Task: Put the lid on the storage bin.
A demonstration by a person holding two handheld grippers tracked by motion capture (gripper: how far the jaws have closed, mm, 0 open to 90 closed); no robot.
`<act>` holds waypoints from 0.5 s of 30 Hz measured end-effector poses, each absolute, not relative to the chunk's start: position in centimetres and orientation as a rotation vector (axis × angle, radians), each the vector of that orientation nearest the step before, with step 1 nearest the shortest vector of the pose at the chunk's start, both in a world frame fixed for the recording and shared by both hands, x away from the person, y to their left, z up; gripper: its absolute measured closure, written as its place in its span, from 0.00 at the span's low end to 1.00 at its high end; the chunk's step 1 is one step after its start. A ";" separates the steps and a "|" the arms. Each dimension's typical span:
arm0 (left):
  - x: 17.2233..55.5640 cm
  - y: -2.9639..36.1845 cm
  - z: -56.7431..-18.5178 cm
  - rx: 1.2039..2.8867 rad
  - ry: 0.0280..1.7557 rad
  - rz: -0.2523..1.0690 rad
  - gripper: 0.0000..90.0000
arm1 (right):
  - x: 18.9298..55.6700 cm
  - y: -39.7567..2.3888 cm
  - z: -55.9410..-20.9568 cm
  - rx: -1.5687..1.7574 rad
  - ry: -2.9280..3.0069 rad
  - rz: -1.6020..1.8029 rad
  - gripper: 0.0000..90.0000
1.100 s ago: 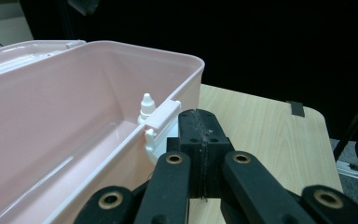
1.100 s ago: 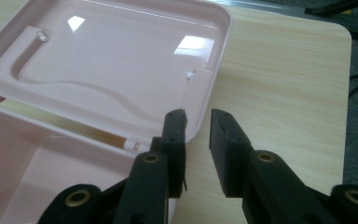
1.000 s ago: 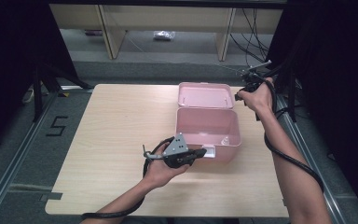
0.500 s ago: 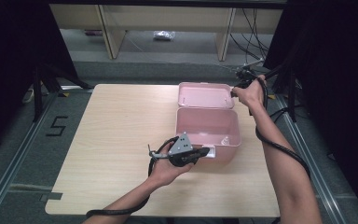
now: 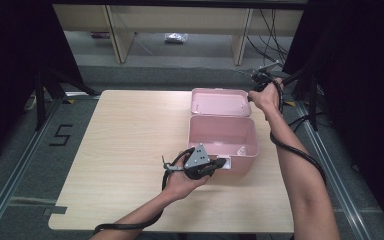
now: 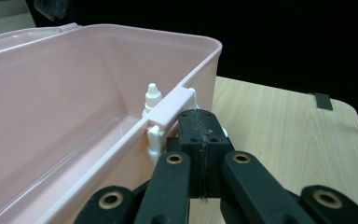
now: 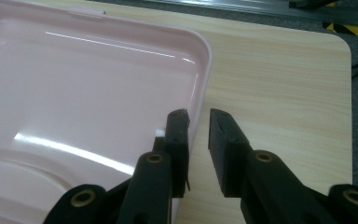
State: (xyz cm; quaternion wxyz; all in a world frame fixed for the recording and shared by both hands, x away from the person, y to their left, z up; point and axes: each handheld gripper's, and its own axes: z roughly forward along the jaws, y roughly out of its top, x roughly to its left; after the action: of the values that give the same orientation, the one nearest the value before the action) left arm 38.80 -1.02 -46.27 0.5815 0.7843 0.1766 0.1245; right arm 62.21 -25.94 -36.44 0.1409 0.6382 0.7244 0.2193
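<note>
A pink plastic box [image 5: 195, 135] stands open on the table, its lid [image 5: 220, 102] laid back flat behind it. A small white dropper bottle [image 6: 152, 95] stands inside, against the front wall. My left gripper [image 5: 224, 161] lies level at the box's front. Its jaws are shut, and in the left gripper view my left gripper [image 6: 200, 116] has its tips touching the white latch [image 6: 172, 109]. My right gripper [image 7: 198, 114] straddles the lid's right rim [image 7: 199, 79], one jaw inside and one outside. Its jaws have just been closing a little, and a gap still shows.
The wooden table [image 5: 130, 130] has bare room left of the box and a narrow strip to its right. Metal rails [image 5: 15, 170] run along the floor on both sides. Shelving [image 5: 120, 30] and cables [image 5: 270, 30] lie beyond the far edge.
My right hand has moved left and slightly down, from beyond the table's right edge onto the lid's right rim. The left gripper has stayed at the latch.
</note>
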 end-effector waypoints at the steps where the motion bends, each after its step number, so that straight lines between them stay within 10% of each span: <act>1: 38.8 -1.0 -46.3 1.832 0.414 0.291 1.00 | 62.4 -26.1 -36.6 1.802 2.108 0.625 0.87; 15: 38.7 -1.1 -46.2 1.836 0.423 0.290 1.00 | 63.6 -25.6 -37.6 1.818 2.114 0.604 0.88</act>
State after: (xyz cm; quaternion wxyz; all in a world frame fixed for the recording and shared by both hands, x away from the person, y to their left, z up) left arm 38.71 -1.10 -46.24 0.5789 0.7853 0.1808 0.1241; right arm 63.56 -25.60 -37.60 0.1438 0.6307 0.7333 0.2094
